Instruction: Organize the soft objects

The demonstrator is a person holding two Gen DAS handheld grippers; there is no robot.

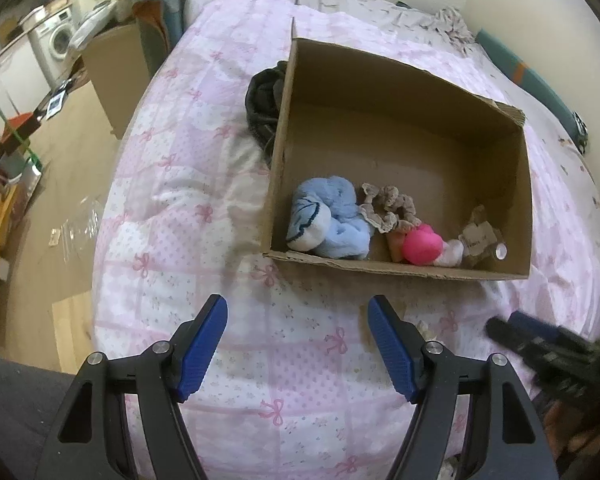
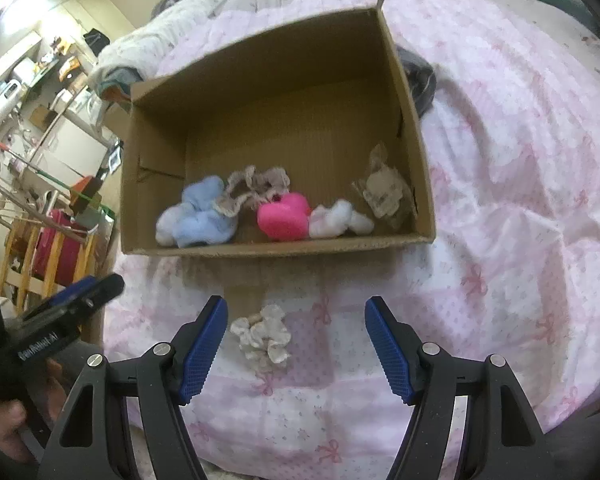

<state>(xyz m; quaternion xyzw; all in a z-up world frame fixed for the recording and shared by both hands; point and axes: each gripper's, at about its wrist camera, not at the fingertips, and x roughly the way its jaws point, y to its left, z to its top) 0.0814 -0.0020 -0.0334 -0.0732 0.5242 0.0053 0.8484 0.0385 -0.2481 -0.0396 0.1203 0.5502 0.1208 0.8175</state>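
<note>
Cardboard box (image 2: 278, 246) sits on the bed (image 2: 520, 208), open top. Inside, along the near wall, left to right in the right wrist view: plush toy (image 2: 198, 216), scrunchie (image 2: 256, 188) behind it, round ball (image 2: 284, 216), small sock (image 2: 338, 220), packet (image 2: 384, 192). Another scrunchie (image 2: 264, 338) lies on the bed before the box. Dark garment (image 1: 262, 104) beside the box's far-left wall.

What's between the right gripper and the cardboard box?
One pale scrunchie on the pink quilt, just ahead of the right gripper, short of the cardboard box; right wrist view.
</note>
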